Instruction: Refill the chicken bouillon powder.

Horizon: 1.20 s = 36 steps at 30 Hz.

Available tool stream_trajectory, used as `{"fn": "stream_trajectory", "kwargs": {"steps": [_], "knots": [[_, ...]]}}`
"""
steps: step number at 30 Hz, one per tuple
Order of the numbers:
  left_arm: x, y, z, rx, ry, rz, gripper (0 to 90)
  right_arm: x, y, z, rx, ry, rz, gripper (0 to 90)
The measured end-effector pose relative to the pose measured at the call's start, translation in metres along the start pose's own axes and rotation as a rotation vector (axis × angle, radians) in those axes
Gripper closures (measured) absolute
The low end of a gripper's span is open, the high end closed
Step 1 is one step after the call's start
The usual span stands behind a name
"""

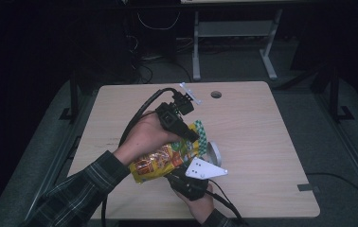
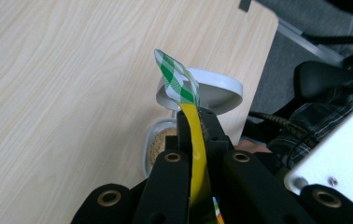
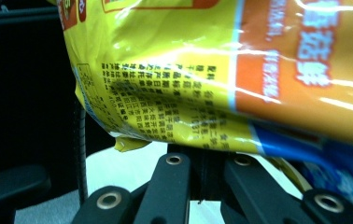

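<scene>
the crinkly yellow foil snack bag point(image 1: 160, 163) hangs above the round white lidded container point(image 2: 202, 88), its green-checked top clamped in the left gripper point(image 2: 194, 122), its bottom pinched by the right gripper point(image 3: 202, 154). likely tearing it open; next, pull apart steadily.

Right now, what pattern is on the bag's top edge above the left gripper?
Green-and-white check on the bag's top edge, clearest in the left gripper view.
</scene>
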<state>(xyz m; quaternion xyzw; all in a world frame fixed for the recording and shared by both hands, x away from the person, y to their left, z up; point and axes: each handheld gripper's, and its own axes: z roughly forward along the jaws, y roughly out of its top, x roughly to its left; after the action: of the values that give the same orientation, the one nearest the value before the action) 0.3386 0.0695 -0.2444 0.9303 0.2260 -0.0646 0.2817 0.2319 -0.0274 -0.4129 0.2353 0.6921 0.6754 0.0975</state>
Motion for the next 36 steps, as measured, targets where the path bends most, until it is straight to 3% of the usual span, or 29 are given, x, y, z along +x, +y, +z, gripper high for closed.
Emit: {"fn": "stream_trajectory", "kwargs": {"steps": [8, 24, 28, 31, 36], "knots": [[0.010, -0.022, -0.014, -0.113, -0.065, -0.014, 90.0, -0.002, 0.002, -0.004, 0.062, -0.021, 0.016, 90.0], [0.023, -0.071, -0.032, -0.263, -0.157, -0.020, 90.0, -0.006, 0.002, -0.014, 0.162, -0.056, 0.006, 90.0], [0.027, -0.086, -0.034, -0.329, -0.156, -0.005, 90.0, -0.010, 0.006, -0.020, 0.198, -0.075, 0.007, 90.0], [0.032, -0.098, -0.035, -0.377, -0.158, -0.006, 90.0, -0.011, 0.007, -0.026, 0.220, -0.087, -0.029, 90.0], [0.038, -0.116, -0.040, -0.458, -0.126, 0.006, 90.0, -0.014, 0.013, -0.038, 0.251, -0.089, -0.057, 90.0]]}}
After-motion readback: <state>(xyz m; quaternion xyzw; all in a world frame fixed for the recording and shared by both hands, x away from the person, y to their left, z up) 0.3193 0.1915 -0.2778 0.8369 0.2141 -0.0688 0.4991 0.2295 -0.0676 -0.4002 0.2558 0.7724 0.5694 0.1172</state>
